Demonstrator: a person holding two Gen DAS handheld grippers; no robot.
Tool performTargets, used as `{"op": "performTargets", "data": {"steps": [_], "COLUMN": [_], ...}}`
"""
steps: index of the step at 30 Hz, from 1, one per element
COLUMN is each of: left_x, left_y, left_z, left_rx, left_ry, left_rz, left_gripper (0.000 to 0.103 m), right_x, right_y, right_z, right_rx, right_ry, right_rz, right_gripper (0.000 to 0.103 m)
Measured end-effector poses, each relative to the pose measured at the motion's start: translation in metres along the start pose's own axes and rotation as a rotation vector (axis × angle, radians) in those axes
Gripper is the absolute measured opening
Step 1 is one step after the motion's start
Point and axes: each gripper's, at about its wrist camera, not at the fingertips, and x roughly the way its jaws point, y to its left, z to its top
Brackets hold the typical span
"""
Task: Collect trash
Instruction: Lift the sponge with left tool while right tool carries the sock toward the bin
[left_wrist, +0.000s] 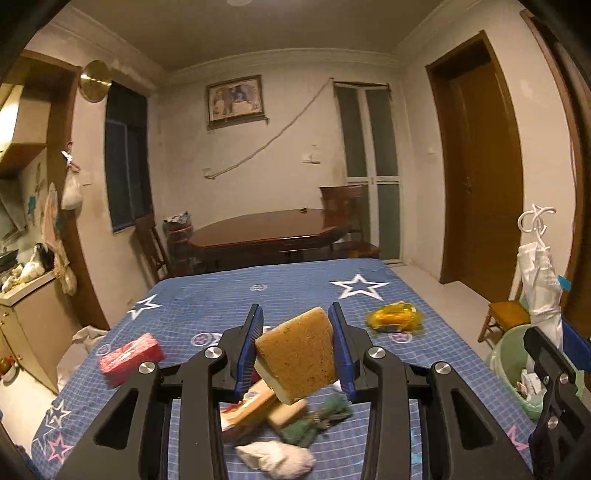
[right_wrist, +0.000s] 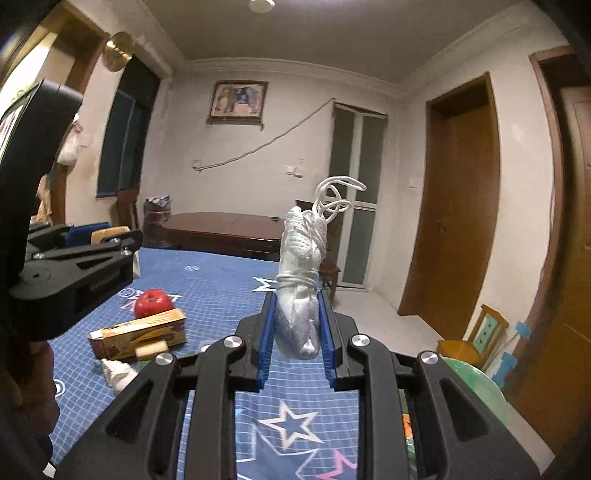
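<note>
Covering the lower half of the left wrist view is a blue star-print cloth (left_wrist: 295, 295), with a dark wooden table (left_wrist: 266, 230) and chairs behind it at centre and a brown door (left_wrist: 484, 177) at right. On the cloth lie a red packet (left_wrist: 131, 358) at left, a yellow wrapper (left_wrist: 395, 317) right of centre, and a crumpled tissue (left_wrist: 275, 459) at the bottom. A green bin (left_wrist: 509, 365) stands at lower right. The left gripper (left_wrist: 295, 345) is clenched on a tan sponge (left_wrist: 297, 356), lifted above the cloth.

In the right wrist view the same cloth (right_wrist: 221, 280) carries a red apple (right_wrist: 153, 302) and a brown carton (right_wrist: 140, 332) at left (touching, it seems). The right gripper (right_wrist: 297, 325) grasps a white cloth bundle (right_wrist: 301, 280) tied with cord, upright at centre.
</note>
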Motion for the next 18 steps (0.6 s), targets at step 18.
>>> {"op": "performTargets", "data": {"steps": [18], "left_x": [0.053], "left_y": [-0.206], "left_z": [0.022], "left_rx": [0.146], "left_ry": [0.047], "left_rz": [-0.423], "left_gripper": [0.038], "right_x": [-0.008], "right_y": [-0.138], "right_z": [-0.021], "right_rx": [0.126], "right_ry": [0.092], "right_rz": [-0.397], "right_gripper": [0.021]}}
